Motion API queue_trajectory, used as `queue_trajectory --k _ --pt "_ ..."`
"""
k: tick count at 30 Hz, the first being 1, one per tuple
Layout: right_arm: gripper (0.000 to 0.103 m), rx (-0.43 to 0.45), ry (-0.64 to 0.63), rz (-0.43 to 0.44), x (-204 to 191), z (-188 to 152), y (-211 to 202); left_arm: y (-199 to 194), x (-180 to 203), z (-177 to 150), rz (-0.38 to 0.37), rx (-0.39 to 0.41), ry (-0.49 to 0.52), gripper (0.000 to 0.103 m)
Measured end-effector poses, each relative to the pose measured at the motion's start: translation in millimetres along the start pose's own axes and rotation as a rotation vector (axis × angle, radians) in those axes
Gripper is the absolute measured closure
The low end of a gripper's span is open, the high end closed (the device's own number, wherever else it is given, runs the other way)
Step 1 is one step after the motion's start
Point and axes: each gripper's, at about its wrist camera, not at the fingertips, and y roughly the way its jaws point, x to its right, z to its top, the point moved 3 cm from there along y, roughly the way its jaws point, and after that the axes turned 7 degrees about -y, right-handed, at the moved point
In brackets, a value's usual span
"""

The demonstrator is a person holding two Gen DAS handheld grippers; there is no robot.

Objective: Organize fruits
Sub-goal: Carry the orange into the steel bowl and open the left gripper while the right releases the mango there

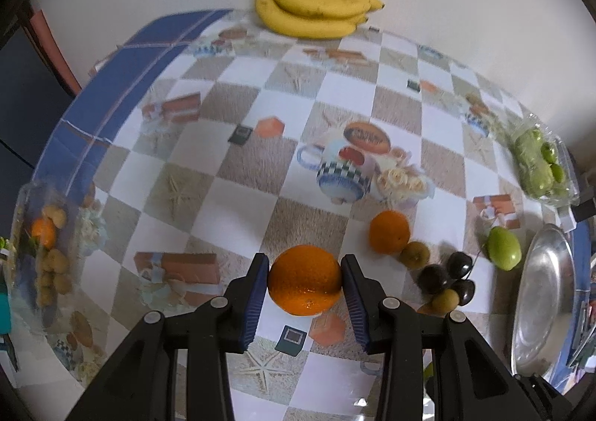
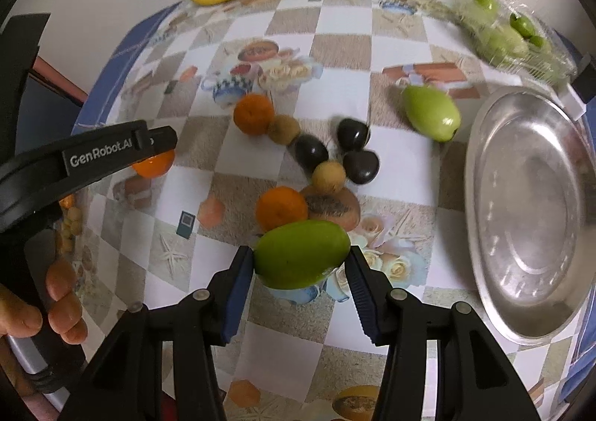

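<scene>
My left gripper [image 1: 304, 285] is shut on an orange [image 1: 304, 279] above the patterned tablecloth; it also shows in the right wrist view [image 2: 154, 162]. My right gripper [image 2: 301, 257] is shut on a green mango [image 2: 301, 253]. On the table lie another orange [image 1: 389, 232], a second green mango [image 2: 430, 117], dark plums [image 2: 359, 166], small brown fruits [image 2: 327, 177] and a third orange [image 2: 281, 209]. A banana bunch [image 1: 316, 9] lies at the far edge.
A steel plate [image 2: 521, 205] lies at the right edge. A clear pack of green fruit [image 2: 503, 37] sits at the far right. A clear tray with small brown fruits and an orange [image 1: 44, 246] sits at the left edge. A wall stands behind the table.
</scene>
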Motion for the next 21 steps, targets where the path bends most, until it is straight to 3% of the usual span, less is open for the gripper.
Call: queue_trajectory --k 9,21 --pt "0.051 0.019 0.098 -0.018 32 4 -9 -17 13 2 0.004 0.056 0.023 0.06" --pt "0.05 0.095 0.311 -0.13 123 -3 -44 -23 72 -17 -0.034 0.056 0.136 0.061"
